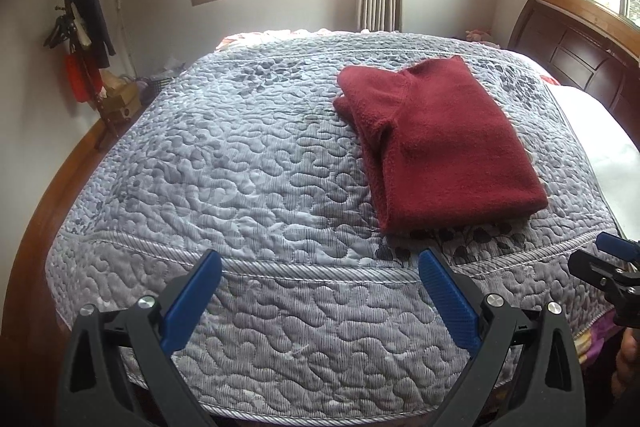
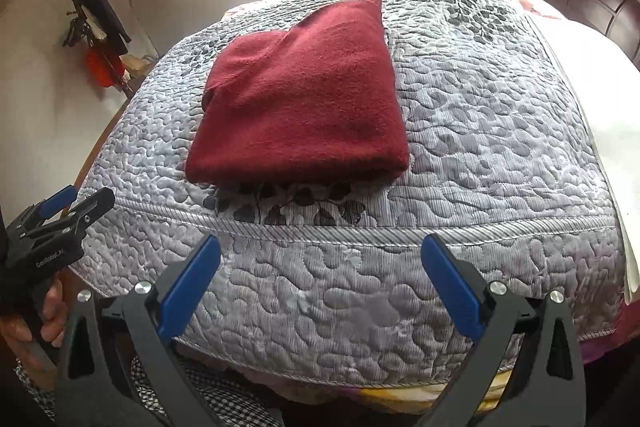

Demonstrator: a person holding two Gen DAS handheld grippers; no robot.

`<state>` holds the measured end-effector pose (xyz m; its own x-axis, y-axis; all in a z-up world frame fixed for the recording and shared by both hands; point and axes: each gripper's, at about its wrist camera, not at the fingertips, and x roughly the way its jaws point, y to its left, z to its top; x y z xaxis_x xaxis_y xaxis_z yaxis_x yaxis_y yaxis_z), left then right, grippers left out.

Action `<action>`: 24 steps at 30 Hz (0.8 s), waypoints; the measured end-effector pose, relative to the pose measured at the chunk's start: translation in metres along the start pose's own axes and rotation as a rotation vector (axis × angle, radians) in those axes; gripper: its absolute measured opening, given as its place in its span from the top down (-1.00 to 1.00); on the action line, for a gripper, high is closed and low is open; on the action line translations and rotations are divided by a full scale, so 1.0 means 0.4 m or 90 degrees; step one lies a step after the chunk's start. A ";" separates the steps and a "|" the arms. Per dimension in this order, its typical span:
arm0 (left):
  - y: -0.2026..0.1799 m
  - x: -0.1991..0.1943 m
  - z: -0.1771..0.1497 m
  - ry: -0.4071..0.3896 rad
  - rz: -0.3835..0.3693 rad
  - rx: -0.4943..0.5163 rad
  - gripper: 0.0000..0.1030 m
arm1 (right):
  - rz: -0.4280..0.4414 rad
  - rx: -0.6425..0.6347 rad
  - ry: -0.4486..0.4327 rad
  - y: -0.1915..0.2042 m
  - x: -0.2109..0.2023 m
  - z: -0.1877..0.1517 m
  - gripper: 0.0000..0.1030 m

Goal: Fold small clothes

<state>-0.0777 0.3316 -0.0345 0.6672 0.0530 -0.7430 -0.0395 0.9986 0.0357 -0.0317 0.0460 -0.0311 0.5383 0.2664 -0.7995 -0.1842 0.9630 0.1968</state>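
Folded dark red fleece garment (image 2: pixel 300 95) lying on the grey quilted bedspread (image 1: pixel 240 167) of the bed, toward the right half in the left wrist view, its near edge just beyond the striped border seam. Already in a compact stack of layers, with a sleeve or side panel tucked along the left edge. Likely the fold is done or nearly so.

Left hand-held gripper (image 1: pixel 320 283) spread wide, blue pads holding nothing, hovering over the near edge of the bed, well apart from the garment. Right hand-held gripper (image 2: pixel 320 267) likewise wide open and empty, facing the garment's near edge.

Judged soft, light and limp: thick fleece, a little springy, prone to sagging and unfolding if lifted by one corner. Not slippery, not fragile. Best taken at the two near corners of the thick folded edge, pinching all layers together, or slid flat rather than lifted.

Small pale lettering on the left hand-held gripper's black body in the right wrist view, seemingly "GenRobot.AI", not fully legible. No label visible on the garment.
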 end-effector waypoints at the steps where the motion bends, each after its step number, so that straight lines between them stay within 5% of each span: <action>1: 0.001 0.001 0.000 0.001 -0.001 -0.001 -0.92 | -0.001 -0.001 0.001 0.001 0.001 0.000 -0.94; 24: 0.000 0.029 -0.013 0.021 0.000 -0.001 -0.92 | -0.036 -0.019 -0.003 0.005 0.011 -0.002 -0.94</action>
<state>-0.0737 0.3322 -0.0467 0.6427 0.0521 -0.7644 -0.0401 0.9986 0.0343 -0.0303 0.0492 -0.0348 0.5525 0.2116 -0.8062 -0.1782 0.9749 0.1338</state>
